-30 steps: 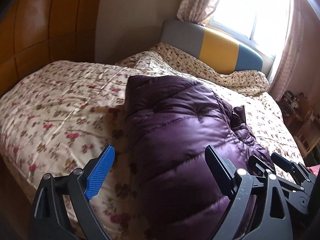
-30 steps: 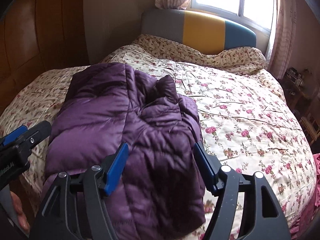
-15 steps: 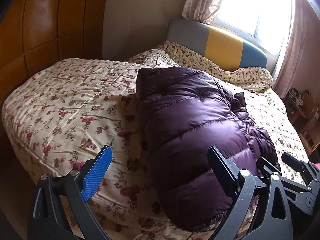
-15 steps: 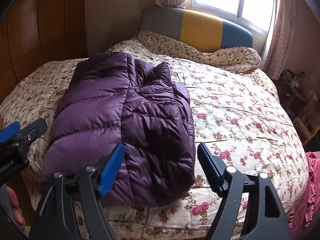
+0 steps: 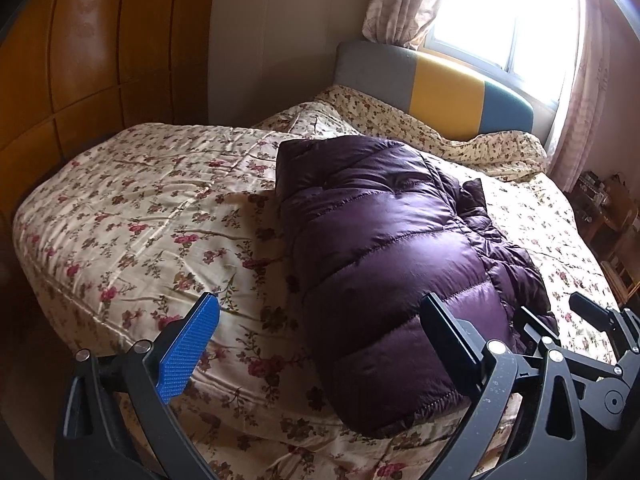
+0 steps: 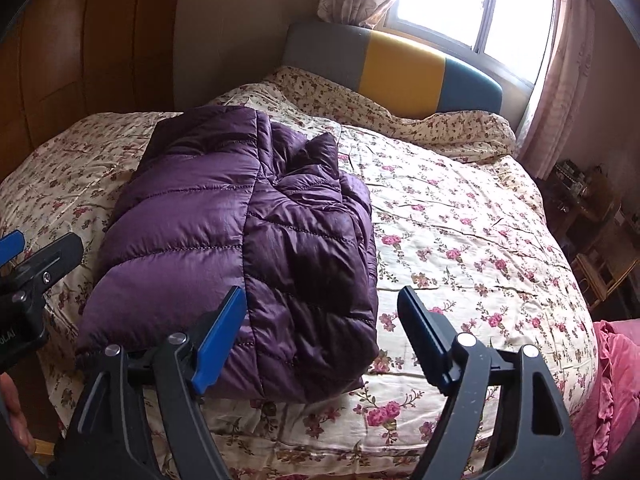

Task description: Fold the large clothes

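Note:
A folded purple puffer jacket (image 5: 392, 248) (image 6: 224, 216) lies on the flowered bed (image 5: 152, 208) (image 6: 460, 240), its near end close to the bed's front edge. My left gripper (image 5: 320, 304) hovers before that edge, its jaws opening wide and pressing on nothing. Beside it, my right gripper (image 6: 320, 292) also has its jaws opening, and the jacket's near end lies beyond its pads, untouched. Each view catches the other gripper: the right gripper (image 5: 592, 320) at the lower right, the left gripper (image 6: 44, 264) at the left edge.
A grey, yellow and blue headboard (image 5: 444, 88) stands under a bright window with curtains. Wooden wardrobe panels (image 5: 80, 60) run along the bed's left. A cluttered side table (image 6: 580, 188) stands on the right. Pink cloth (image 6: 612, 380) hangs at the near right corner. A hand (image 6: 12, 412) shows low left.
Both grippers have drawn back from the jacket toward the bed's near edge, and their jaws stand wider. The jacket lies still on the bed.

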Tool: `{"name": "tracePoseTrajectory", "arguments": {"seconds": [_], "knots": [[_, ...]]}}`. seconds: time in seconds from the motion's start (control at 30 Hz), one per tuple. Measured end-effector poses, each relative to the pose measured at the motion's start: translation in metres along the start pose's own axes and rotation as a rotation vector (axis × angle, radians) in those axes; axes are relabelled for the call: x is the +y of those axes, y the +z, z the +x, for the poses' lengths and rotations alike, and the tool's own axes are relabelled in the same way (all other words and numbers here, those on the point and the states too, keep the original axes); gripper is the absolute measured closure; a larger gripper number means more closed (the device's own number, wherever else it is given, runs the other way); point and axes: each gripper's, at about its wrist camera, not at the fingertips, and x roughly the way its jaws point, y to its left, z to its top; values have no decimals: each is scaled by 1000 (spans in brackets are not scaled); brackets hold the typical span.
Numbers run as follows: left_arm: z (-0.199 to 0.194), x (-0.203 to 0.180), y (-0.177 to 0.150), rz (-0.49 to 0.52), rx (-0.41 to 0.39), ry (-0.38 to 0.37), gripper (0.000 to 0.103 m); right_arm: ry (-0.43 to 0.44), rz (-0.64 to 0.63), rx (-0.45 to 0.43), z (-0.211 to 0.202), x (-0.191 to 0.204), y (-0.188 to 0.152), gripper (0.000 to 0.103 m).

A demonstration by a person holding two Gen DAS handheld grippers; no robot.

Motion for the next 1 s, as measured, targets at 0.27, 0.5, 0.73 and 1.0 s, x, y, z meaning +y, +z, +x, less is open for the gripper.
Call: {"name": "tracePoseTrajectory", "arguments": {"seconds": [0.27, 0.5, 0.73, 1.0], "knots": [[-6, -7, -1, 36, -13, 55, 3, -15, -6, -20, -8, 0, -1, 22], [-9, -5, 0, 25, -29, 64, 3, -15, -3, -29, -11, -2, -2, 19], [-13, -8, 1, 14, -41, 54, 3, -13, 2, -30, -11, -4, -3, 17], [-18, -12, 0, 32, -59, 64, 3, -13, 6, -25, -11, -3, -4, 17]]}}
